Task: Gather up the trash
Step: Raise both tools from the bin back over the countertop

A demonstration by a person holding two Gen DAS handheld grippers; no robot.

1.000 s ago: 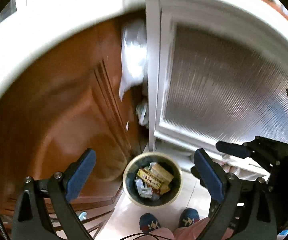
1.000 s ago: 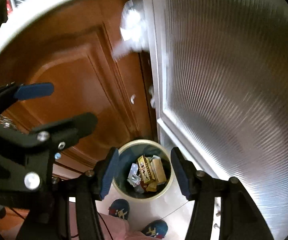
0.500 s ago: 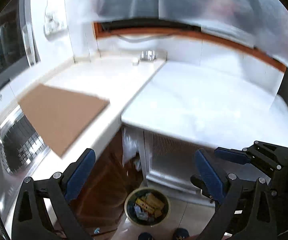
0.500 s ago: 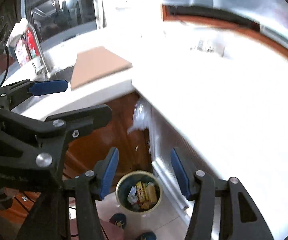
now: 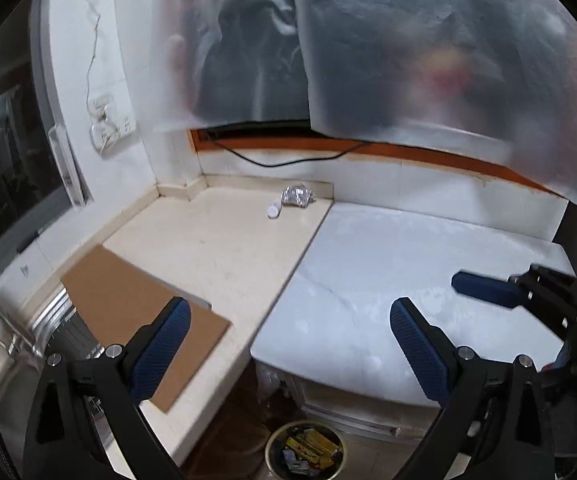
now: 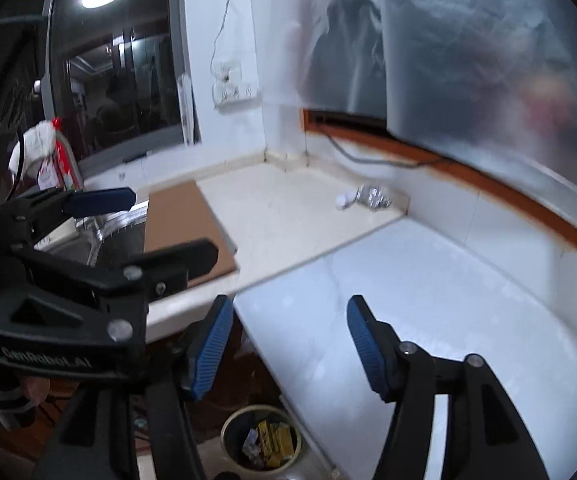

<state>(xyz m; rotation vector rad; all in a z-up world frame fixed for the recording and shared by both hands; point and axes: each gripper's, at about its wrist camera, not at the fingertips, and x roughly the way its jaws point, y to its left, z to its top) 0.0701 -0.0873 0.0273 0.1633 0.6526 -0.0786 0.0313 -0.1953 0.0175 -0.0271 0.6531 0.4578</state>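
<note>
Left gripper (image 5: 286,338) spread wide, nothing between pads. Right gripper (image 6: 288,346) empty too, jaws opening. Crumpled foil wad (image 5: 297,196) with small white cap (image 5: 273,211) beside it at 12 o'clock, far corner of tabletop (image 5: 224,248). Trash bin (image 5: 305,450) at 6 o'clock on floor, holding wrappers. Brown board (image 5: 136,308) at 9 o'clock.
</note>
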